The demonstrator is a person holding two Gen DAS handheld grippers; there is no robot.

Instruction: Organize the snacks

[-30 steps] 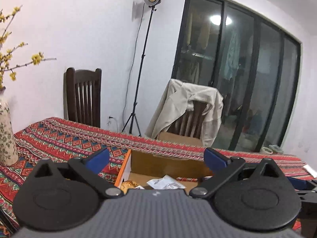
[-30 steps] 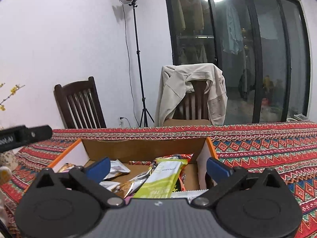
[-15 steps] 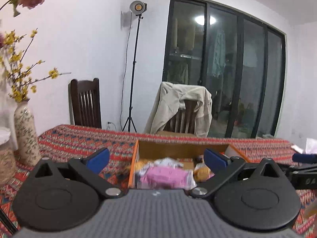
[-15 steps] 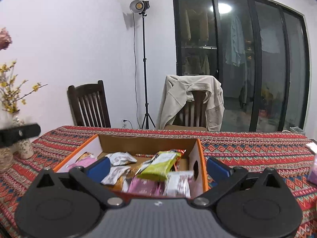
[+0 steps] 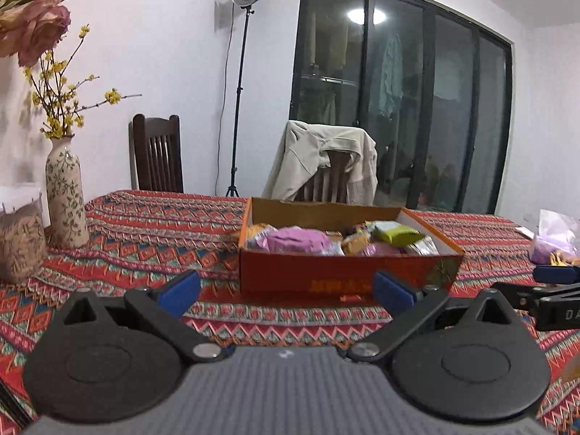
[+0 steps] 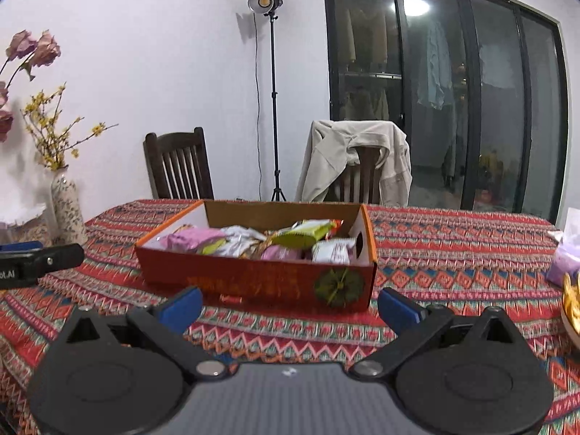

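1. Left wrist view: the left gripper (image 5: 286, 288) hangs above the patterned tablecloth (image 5: 152, 239), its blue-padded fingers (image 5: 180, 287) spread wide with nothing between them, touching nothing. Ahead sits the cardboard box (image 5: 344, 275), red outside with an orange rim, filled with crinkly snack packets: a puffy pink packet (image 5: 299, 240) on its left side, a green packet (image 5: 397, 232) towards the right. A tall ceramic vase (image 5: 66, 195) with a leaf print stands well to the left. At the right edge, the black tip of the right gripper (image 5: 551, 290) pokes in.

2. Right wrist view: the right gripper (image 6: 290, 308) is likewise released, jaws wide, empty, clear of the cloth (image 6: 453, 253). The box (image 6: 261, 282) lies just beyond its fingers, a round green emblem (image 6: 339, 287) printed on the front. Glossy foil and plastic wrappers (image 6: 253, 243) are heaped inside. A pale jacket (image 6: 355, 156) drapes over the chair behind the table.
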